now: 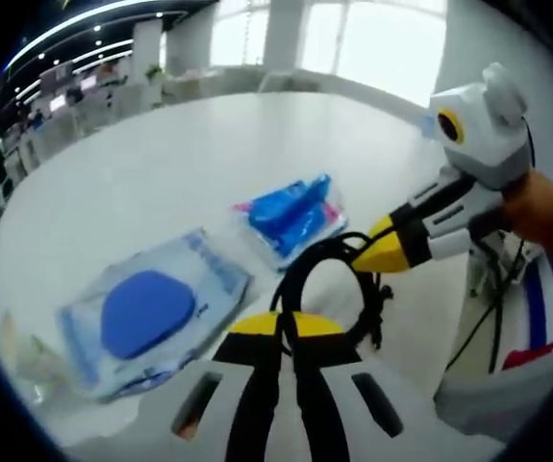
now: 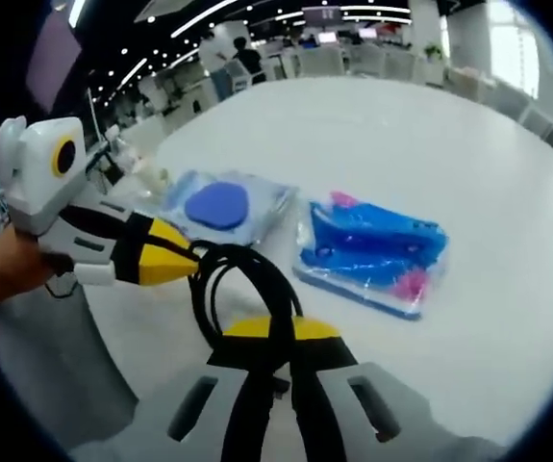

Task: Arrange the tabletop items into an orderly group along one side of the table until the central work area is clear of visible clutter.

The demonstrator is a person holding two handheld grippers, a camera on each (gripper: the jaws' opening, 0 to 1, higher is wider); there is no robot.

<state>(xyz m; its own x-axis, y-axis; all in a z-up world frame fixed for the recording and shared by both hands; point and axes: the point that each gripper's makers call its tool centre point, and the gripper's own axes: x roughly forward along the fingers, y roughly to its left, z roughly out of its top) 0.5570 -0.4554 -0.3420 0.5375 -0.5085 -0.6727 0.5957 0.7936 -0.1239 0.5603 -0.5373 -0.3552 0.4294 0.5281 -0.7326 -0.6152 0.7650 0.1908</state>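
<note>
In the left gripper view, the left gripper (image 1: 287, 327) is rising from the bottom edge with its yellow-tipped jaws pressed together on a looped black cable (image 1: 329, 279), which is arching up just past the tips over the white table (image 1: 161, 164). The right gripper (image 1: 377, 248) is reaching in from the right, its yellow tip closing on the same cable at the top of the loop. Beyond the loop a clear bag with bright blue items (image 1: 292, 217) inside is lying flat. To the left a second clear packet is holding a round blue pad (image 1: 146, 313).

In the right gripper view, the right gripper (image 2: 278, 332) is gripping the black cable (image 2: 247, 284) between narrow jaws, the loop curling away to the left. The left gripper (image 2: 185, 258) is coming in from the left, its yellow tip meeting the cable. The bag of blue items (image 2: 372, 252), with pink bits showing, is sitting to the right. The packet with the round blue pad (image 2: 218, 205) is lying further back, left of it, both well apart from the table (image 2: 401, 125) edge.
</note>
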